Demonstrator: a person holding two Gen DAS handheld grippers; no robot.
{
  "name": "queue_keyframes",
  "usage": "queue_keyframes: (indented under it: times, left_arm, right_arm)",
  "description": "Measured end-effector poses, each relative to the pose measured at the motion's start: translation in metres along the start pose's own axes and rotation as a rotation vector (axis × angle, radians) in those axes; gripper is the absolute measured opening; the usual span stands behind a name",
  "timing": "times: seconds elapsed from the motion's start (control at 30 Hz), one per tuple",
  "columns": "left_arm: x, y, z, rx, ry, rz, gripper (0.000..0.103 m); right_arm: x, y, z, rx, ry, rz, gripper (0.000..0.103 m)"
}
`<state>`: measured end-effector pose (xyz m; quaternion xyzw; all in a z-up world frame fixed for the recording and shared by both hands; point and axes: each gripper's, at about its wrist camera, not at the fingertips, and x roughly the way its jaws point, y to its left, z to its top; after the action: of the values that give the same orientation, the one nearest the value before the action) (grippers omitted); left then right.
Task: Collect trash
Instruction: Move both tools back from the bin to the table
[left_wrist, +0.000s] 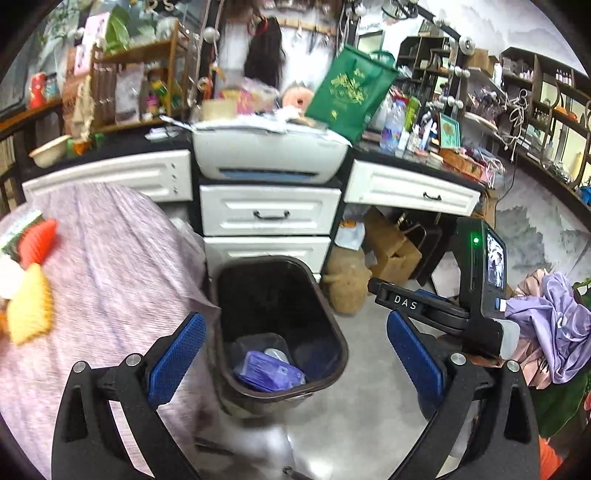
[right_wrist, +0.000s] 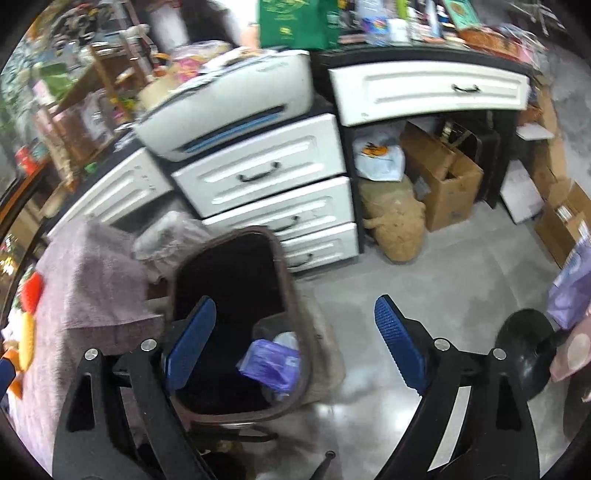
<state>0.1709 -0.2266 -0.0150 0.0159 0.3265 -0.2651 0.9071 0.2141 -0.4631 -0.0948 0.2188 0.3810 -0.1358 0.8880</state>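
Note:
A dark brown trash bin (left_wrist: 334, 325) stands on the floor beside the table; it also shows in the right wrist view (right_wrist: 295, 306). Inside lie a purple wrapper (left_wrist: 267, 371) (right_wrist: 271, 360), a clear plastic container (left_wrist: 258, 341) and something white. My left gripper (left_wrist: 295, 354) is open and empty, held above the bin. My right gripper (right_wrist: 297, 343) is open and empty, above the bin's right rim. The right gripper's body (left_wrist: 476, 295) shows at the right of the left wrist view. On the table lie a red piece (left_wrist: 37, 240) and a yellow piece (left_wrist: 29, 306).
A table with a pinkish cloth (left_wrist: 110, 277) is at the left. White drawers (left_wrist: 267, 214) with a printer (left_wrist: 269, 155) on top stand behind the bin. Cardboard boxes (right_wrist: 447, 181) and a beige sack (right_wrist: 397, 225) sit under the desk. Purple fabric (left_wrist: 554, 325) lies at the right.

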Motion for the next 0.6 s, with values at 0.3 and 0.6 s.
queue_keyframes:
  times: [0.3, 0.6]
  left_arm:
    - [-0.042, 0.06, -0.01, -0.066, -0.048, 0.137, 0.097]
    - [-0.082, 0.126, -0.03, -0.14, -0.06, 0.299, 0.097]
  right_arm:
    - [-0.021, 0.089, -0.005, -0.172, -0.014, 0.158, 0.089]
    - [-0.038, 0.176, -0.027, -0.364, -0.013, 0.276, 0.089]
